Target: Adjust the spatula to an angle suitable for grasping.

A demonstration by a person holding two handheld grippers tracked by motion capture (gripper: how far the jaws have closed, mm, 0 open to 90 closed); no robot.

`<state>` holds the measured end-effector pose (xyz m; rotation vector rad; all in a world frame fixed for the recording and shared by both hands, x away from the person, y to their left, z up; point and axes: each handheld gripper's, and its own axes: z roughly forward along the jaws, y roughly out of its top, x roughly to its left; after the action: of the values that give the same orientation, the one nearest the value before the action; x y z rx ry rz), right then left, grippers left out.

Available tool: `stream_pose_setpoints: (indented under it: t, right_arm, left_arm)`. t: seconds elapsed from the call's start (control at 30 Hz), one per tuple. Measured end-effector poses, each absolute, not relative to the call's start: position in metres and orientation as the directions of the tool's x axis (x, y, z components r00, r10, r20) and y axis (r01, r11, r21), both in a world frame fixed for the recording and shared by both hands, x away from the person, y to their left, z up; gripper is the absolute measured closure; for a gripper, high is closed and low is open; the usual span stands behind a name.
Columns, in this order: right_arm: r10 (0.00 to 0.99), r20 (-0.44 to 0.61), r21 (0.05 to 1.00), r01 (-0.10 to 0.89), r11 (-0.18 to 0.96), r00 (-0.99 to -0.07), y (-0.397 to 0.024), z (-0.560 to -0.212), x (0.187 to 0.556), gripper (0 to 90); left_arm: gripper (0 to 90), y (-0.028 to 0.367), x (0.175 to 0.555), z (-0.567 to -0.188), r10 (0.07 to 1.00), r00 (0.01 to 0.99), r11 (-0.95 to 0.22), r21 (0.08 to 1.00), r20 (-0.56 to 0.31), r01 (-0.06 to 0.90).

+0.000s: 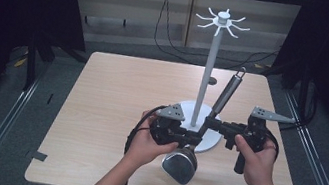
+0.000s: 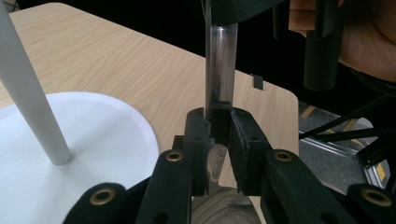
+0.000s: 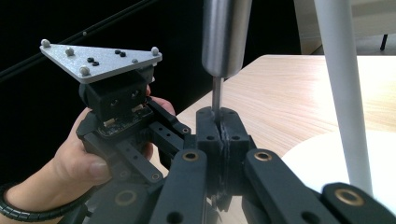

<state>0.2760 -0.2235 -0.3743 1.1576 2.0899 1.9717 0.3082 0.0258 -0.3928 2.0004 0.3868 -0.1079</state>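
Observation:
A steel ladle (image 1: 225, 95) stands tilted above the table, bowl (image 1: 179, 165) down at the front and hanging loop up at the back. My left gripper (image 1: 193, 139) is shut on its shaft just above the bowl. In the left gripper view the shaft (image 2: 221, 70) rises from between that gripper's closed pads (image 2: 198, 135). My right gripper (image 1: 211, 123) is shut on the thin shaft a little higher up. In the right gripper view the thick handle (image 3: 225, 37) stands above its closed fingertips (image 3: 209, 126). The left hand's gripper body (image 3: 116, 107) appears there at the left.
A white stand (image 1: 205, 79) with a ring of hooks (image 1: 222, 21) on top rises from a round white base (image 1: 213, 137) just behind the grippers. Its pole (image 3: 345, 84) is close beside the ladle. The wooden table (image 1: 116, 94) has bare room at left and back.

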Motion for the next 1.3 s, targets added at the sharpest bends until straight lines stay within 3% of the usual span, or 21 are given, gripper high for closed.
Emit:
stream_pose_setpoints:
  t: [0.67,1.3]
  right_arm:
    - [0.511,0.395,0.897,0.441,-0.034,-0.764,-0.218,-0.356,0.281,88.3]
    - [0.468,0.361,0.922,0.385,-0.048,-0.807,-0.212,-0.341,0.285,87.3]
  left_arm:
    - [80.1,0.033,0.315,-0.395,0.129,0.942,-0.299,0.894,-0.309,0.334]
    - [82.5,0.040,0.317,-0.379,0.108,0.951,-0.252,0.917,-0.290,0.308]
